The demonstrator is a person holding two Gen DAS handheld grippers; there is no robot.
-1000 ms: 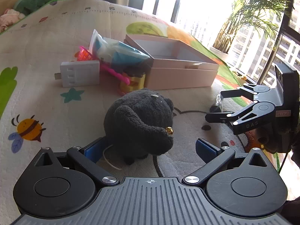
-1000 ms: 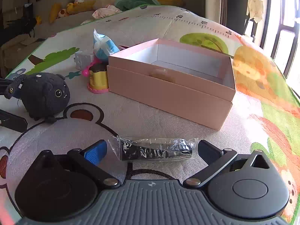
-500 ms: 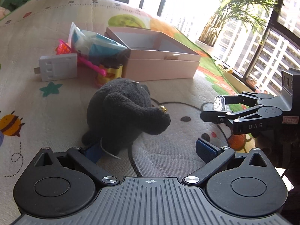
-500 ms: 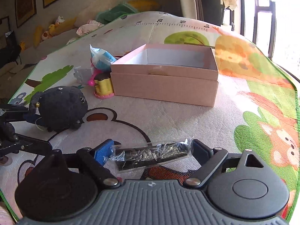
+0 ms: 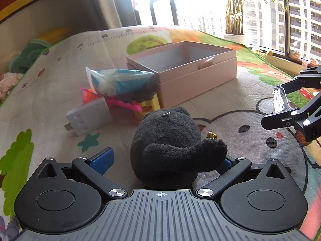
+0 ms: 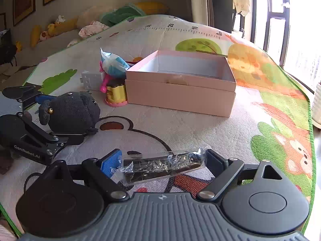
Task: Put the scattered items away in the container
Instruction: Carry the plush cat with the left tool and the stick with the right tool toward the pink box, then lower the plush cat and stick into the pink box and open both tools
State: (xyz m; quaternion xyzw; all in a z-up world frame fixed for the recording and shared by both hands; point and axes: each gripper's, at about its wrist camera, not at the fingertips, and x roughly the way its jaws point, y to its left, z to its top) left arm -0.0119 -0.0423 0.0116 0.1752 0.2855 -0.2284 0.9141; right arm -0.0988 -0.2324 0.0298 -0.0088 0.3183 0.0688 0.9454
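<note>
Both claws work over a cartoon-printed play mat spread on the floor. Right claw is clamped end to end on a long dark bar wrapped in crinkled clear plastic, having just narrowed onto it, and holds the packet above the mat, crosswise between a blue-padded finger and a dark one. Left claw stands with its jaws apart around a round black plush toy with a small gold bell; the toy sits on the mat between the fingers, its tail draped over the right-hand one, and whether either pad presses on it cannot be told.

Beyond them an open pale pink cardboard box rests on the mat, well apart from both claws. Clustered just beside its left wall are a blue-and-white plastic pouch, a pink plastic scoop, a small yellow tub on a pink base and a white power-adapter block. Behind the mat, soft toys line the wall, and a potted palm stands by the window.
</note>
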